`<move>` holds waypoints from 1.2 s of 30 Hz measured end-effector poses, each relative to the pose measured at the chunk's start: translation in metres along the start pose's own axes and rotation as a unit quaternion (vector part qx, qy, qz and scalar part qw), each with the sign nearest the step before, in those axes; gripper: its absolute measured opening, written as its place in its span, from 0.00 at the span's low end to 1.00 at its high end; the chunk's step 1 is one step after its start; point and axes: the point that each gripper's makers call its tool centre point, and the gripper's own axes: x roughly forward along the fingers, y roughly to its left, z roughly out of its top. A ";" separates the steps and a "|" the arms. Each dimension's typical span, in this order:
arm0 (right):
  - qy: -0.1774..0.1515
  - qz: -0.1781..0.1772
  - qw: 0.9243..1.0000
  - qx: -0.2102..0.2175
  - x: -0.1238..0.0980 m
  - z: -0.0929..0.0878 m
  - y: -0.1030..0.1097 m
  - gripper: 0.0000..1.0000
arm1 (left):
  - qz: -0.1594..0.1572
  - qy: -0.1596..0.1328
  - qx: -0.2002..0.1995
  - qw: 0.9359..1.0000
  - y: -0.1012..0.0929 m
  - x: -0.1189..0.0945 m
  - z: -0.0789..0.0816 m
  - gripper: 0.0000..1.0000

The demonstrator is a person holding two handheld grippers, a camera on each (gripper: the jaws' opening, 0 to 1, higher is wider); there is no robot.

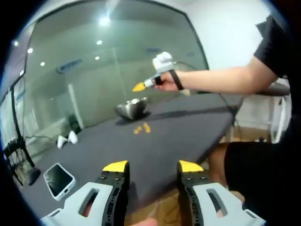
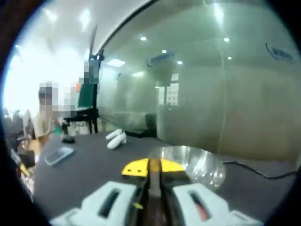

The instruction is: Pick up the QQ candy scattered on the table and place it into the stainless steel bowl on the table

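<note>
A stainless steel bowl [image 1: 131,109] stands far back on the dark table [image 1: 178,127]. Two or three yellow QQ candies [image 1: 141,128] lie just in front of it. My left gripper [image 1: 153,166] hovers open over the table's near edge with nothing between its jaws. A hand holds my right gripper [image 1: 139,86] in the air above the bowl. In the right gripper view, the right gripper [image 2: 153,167] is shut, yellow tips together, just short of the bowl [image 2: 207,162]. Whether a candy sits between the tips is hidden.
A white phone [image 1: 59,180] lies at the table's left, with two white controllers [image 1: 67,139] beyond it. A black cable [image 2: 256,173] runs past the bowl. A glass wall stands behind the table. The person's arm [image 1: 221,77] reaches in from the right.
</note>
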 end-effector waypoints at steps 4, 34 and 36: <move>0.001 -0.013 1.000 -0.003 0.021 -0.002 -0.018 0.08 | -0.004 -0.002 0.000 1.000 -0.002 0.001 -0.001 0.42; 0.007 -0.041 0.999 0.001 0.009 -0.007 -0.037 0.17 | -0.018 -0.001 0.004 1.000 -0.008 0.004 0.000 0.43; -0.002 -0.034 0.999 0.002 -0.001 -0.012 -0.029 0.17 | -0.019 -0.003 0.005 1.000 -0.008 0.004 0.002 0.43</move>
